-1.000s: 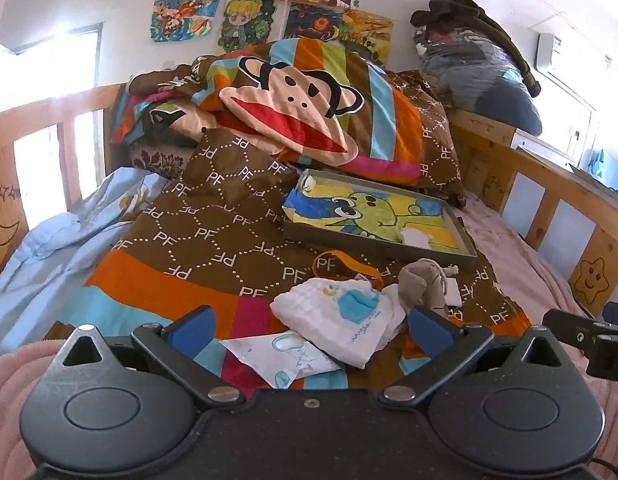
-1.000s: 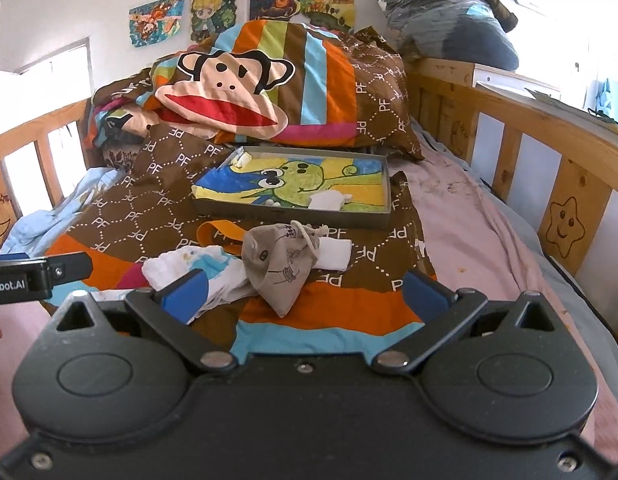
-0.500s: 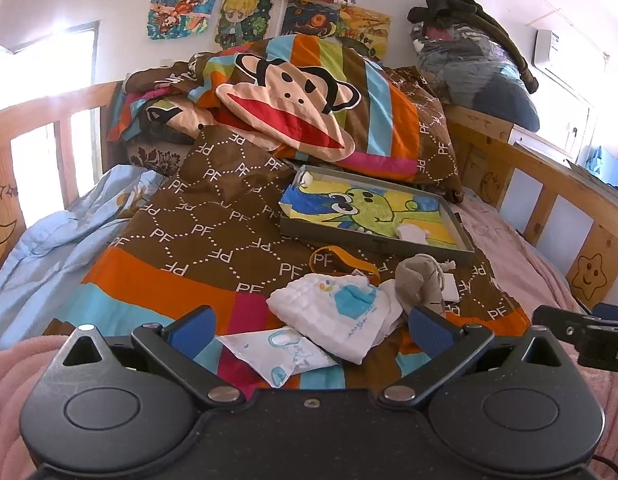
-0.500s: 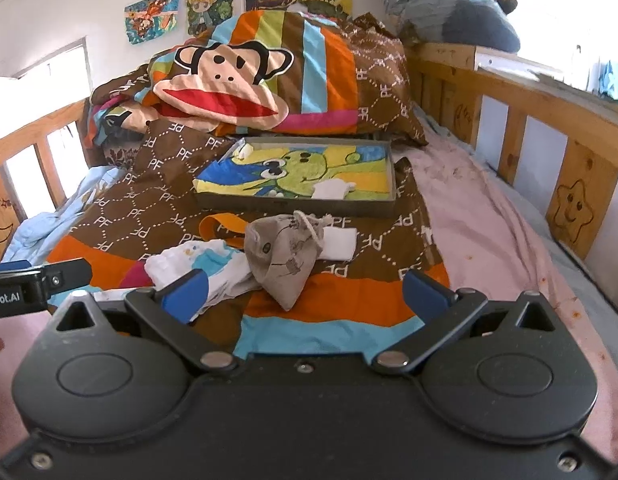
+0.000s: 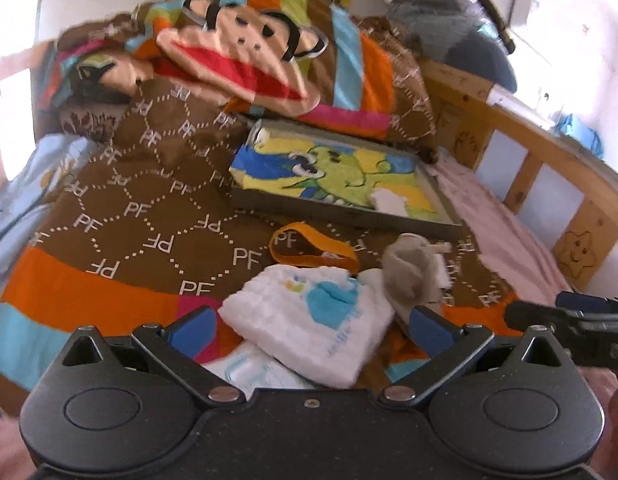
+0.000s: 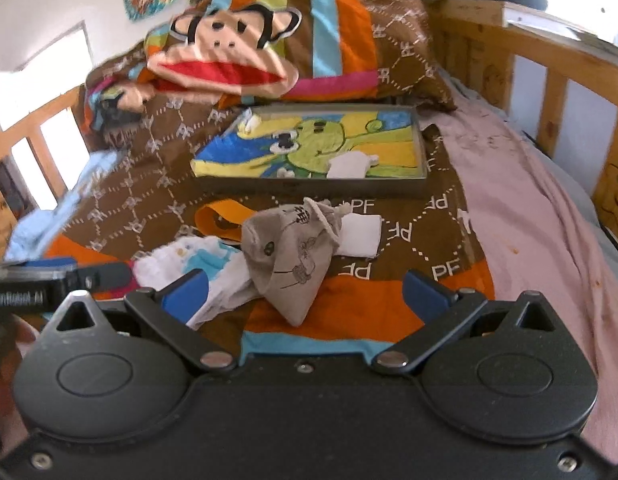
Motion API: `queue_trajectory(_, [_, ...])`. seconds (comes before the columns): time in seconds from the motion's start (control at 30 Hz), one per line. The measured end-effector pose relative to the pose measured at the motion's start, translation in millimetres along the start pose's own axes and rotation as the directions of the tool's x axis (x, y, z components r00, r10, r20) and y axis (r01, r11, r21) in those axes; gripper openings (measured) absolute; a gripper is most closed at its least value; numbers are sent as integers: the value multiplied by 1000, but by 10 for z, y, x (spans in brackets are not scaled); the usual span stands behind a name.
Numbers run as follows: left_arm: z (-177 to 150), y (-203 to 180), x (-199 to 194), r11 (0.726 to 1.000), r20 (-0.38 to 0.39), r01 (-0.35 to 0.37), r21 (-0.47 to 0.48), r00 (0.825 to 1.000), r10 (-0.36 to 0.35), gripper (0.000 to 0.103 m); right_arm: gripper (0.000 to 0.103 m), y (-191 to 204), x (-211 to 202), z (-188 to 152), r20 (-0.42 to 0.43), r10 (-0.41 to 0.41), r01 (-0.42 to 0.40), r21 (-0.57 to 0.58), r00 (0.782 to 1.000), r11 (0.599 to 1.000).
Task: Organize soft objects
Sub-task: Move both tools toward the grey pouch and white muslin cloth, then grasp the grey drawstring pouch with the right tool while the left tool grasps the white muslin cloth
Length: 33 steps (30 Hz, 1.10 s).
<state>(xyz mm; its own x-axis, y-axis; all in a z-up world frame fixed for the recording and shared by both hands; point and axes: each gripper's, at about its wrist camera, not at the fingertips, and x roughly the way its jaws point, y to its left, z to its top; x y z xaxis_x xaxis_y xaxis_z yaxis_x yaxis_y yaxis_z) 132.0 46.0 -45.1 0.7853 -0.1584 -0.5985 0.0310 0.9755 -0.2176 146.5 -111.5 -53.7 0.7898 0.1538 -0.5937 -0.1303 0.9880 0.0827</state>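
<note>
Black plastic left gripper (image 5: 309, 322), one, blue pads (image 5: 191, 326) spread wide, holding nothing; it hangs over one folded white muslin cloth with a turquoise patch (image 5: 309, 312), whose near edge lies between the pads, contact not clear. One flat white printed cloth (image 5: 257, 372) lies partly under that fold, nearest the gripper body.

Black plastic right gripper (image 6: 305, 290), one, blue fingertips (image 6: 423, 290) likewise wide apart and empty, poised above one grey drawstring fabric pouch with dark line drawings (image 6: 289, 256); whether it touches the pouch cannot be told. The pouch lies slumped on the brown, orange and turquoise "PF" patterned quilt (image 6: 389, 304), overlapping the muslin cloth on its left. Just behind it, touching: one small folded white cloth (image 6: 359, 232). One orange fabric strap loop (image 6: 221, 220) lies beside the pouch's far left corner.

Farther out: one shallow grey rectangular tray lined with a green cartoon-dinosaur print (image 6: 309, 188), holding one small white fabric piece (image 6: 349, 164) at its near right. Beyond, one striped pillow with a monkey face (image 6: 237, 52) against the wooden bed rail (image 6: 557, 60).
</note>
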Motion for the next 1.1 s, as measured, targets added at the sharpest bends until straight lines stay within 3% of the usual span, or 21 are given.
queue_trajectory(0.2, [113, 268, 506, 998, -91, -13, -58, 996, 8, 102, 103, 48, 496, 179, -31, 43, -44, -30, 999, 999])
queue_trajectory(0.37, [50, 493, 801, 976, -152, -24, -214, 988, -9, 102, 102, 218, 801, 226, -19, 47, -49, -108, 999, 993])
queue_trajectory(0.5, [21, 560, 935, 958, -180, -9, -287, 983, -45, 91, 101, 340, 987, 204, 6, 31, -30, -146, 999, 989])
queue_trajectory(0.67, [-4, 587, 1018, 949, -195, -7, -314, 979, -57, 64, 83, 368, 1233, 169, -33, 29, -33, -141, 999, 989])
queue_trajectory(0.8, [-10, 613, 1026, 945, -196, 6, -326, 978, -73, 34, 69, 332, 1388, 140, -43, 55, -60, -109, 998, 992])
queue_trajectory(0.87, [0, 597, 1016, 949, -187, 9, -315, 980, -72, 24, 45, 315, 1406, 109, -54, 68, -74, -114, 996, 991])
queue_trajectory(0.9, [4, 594, 1007, 950, -180, 12, -311, 981, -71, 18, 41, 315, 1399, 89, -54, 68, -74, -121, 996, 990])
queue_trajectory(0.97, [17, 595, 980, 950, -162, 27, -311, 984, -81, 13, 26, 332, 1395, 77, -62, 71, -78, -126, 996, 989])
queue_trajectory(1.1, [40, 569, 904, 951, -118, 61, -303, 988, -101, 8, 12, 284, 1303, 55, -53, 73, -79, -122, 996, 989])
